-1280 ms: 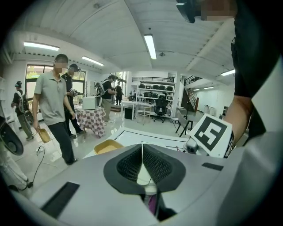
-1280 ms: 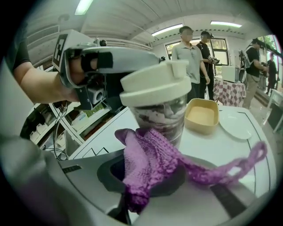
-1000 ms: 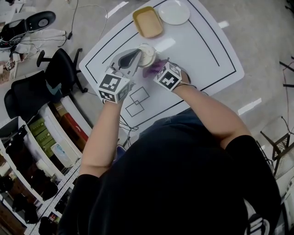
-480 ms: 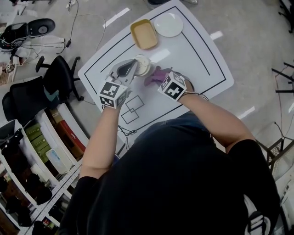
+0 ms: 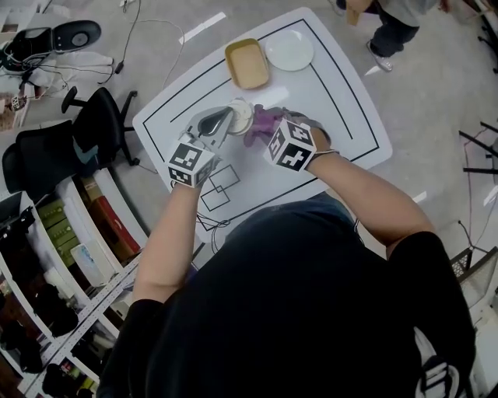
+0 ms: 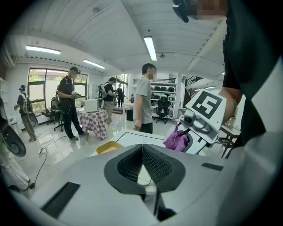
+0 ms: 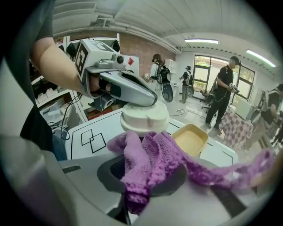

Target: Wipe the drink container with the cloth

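Item 1. Drink container (image 5: 242, 115): white, with a wide lid, upright on the white table (image 5: 334, 101), near its left part and just before the yellow tray (image 5: 247, 64). Its place on the table matches that of a second ago.

Item 2. Left gripper (image 5: 231, 116): jaws clenched together, tips resting on top of the container's lid. Whether they pinch some part of the lid cannot be told. Pose and place are unchanged from the earlier frames.

Item 3. Right gripper (image 5: 268, 130): clamped on the purple cloth (image 5: 260, 123), which bunches out of the jaws and trails off to one side. In the right gripper view the folds reach the rim of the lid. Against the frame of a second ago, its marker cube looks a little larger and turned, so the gripper has lifted and rolled. The cloth is still at the container's right side.

Item 4. White plate (image 5: 289, 50): at the table's far edge, beside the tray; both lie as before.

Item 5. Two overlapping squares (image 5: 222, 186) drawn on the table, near the person's left forearm.

Item 6. Black office chair (image 5: 97, 124): on the floor, left of the table.

Item 7. Standing person (image 5: 389, 23): at the top right edge beyond the table, not seen there a second ago.
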A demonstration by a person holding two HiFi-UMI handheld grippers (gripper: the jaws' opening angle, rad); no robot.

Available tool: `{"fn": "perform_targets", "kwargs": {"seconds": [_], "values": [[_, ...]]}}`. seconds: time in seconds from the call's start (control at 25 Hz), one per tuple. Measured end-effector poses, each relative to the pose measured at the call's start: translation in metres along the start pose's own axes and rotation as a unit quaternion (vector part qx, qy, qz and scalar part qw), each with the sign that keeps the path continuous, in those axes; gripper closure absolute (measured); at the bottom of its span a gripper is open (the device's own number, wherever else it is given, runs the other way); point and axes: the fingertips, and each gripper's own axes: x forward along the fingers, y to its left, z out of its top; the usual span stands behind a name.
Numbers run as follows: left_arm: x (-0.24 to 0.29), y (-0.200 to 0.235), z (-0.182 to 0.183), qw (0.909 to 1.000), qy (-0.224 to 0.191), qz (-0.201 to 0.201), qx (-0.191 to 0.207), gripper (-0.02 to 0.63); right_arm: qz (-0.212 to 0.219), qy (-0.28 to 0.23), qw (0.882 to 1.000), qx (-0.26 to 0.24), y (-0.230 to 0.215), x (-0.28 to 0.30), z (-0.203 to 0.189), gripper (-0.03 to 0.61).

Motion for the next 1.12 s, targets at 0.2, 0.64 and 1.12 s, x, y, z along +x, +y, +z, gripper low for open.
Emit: {"fn": "perform_targets", "kwargs": {"seconds": [0.2, 0.64, 1.12], "values": [[0.003, 0.002, 0.0, 1.0, 0.004, 0.002, -0.004, 0.591, 0.019, 0.02, 1.0, 0.006, -0.007, 0.024, -0.02, 0.499], [0.007, 0.006, 0.001, 0.9998, 0.006, 0.012, -0.014, 0.591, 0.067, 0.075, 0.995, 0.016, -0.014, 0.085, -0.069, 0.497], [0.007, 0.005, 0.005, 0.9997, 0.004, 0.022, -0.007, 0.591, 0.107, 0.03, 0.994, 0.001, -0.04, 0.035, -0.065, 0.497]]}}
